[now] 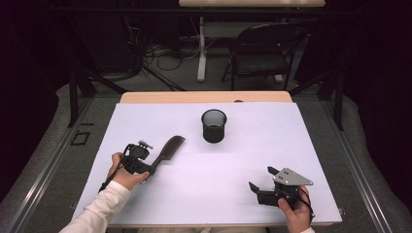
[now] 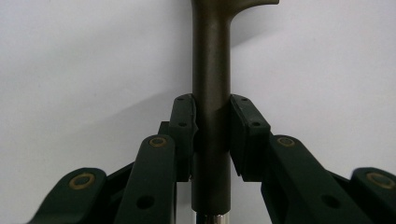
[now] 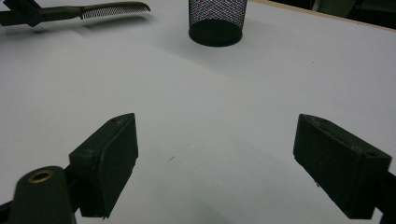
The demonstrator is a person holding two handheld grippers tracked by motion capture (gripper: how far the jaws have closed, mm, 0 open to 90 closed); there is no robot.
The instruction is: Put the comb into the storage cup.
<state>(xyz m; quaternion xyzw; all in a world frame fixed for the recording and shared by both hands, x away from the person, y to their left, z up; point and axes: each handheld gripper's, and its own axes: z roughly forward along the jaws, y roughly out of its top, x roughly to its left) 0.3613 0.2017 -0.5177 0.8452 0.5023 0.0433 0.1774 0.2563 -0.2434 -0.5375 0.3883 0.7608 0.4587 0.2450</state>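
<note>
A person sits at the near edge of a white tabletop (image 1: 209, 194), with a hand-held gripper in each hand.

The left gripper (image 1: 151, 168) is at the near left of the tabletop, held by a hand (image 1: 124, 175) in a cream sleeve (image 1: 99, 211). Its jaws are clenched on the handle of a dark brown plastic comb (image 1: 167, 149). In the left gripper view, the comb's round handle (image 2: 211, 93) runs straight up between the two black pads, which press on it from both sides. From the high view, the comb points away from the gripper toward the far right, its toothed head toward the middle of the tabletop. In the right gripper view the comb (image 3: 112, 9) shows side-on at the far left, its fine teeth facing down and its shadow on the white surface beneath it; whether it touches the tabletop cannot be told.

A black wire-mesh cup (image 1: 214, 125), round and open at the top, stands upright near the middle of the tabletop, toward the far side. It is to the right of the comb's head and apart from it. The right gripper view shows the cup (image 3: 217, 21) standing on its solid dark base.

The right gripper (image 1: 262, 180) is at the near right, well apart from the comb and the cup, held by the other hand (image 1: 295, 209). A grey three-cornered plate (image 1: 291, 177) sits on top of it. Its jaws are spread wide and released, with bare white tabletop between the two black pads (image 3: 112, 158).

Beyond the far edge of the tabletop, a black folding chair (image 1: 262, 51) stands on a grey floor, with loose cables (image 1: 155, 53) lying to its left.
</note>
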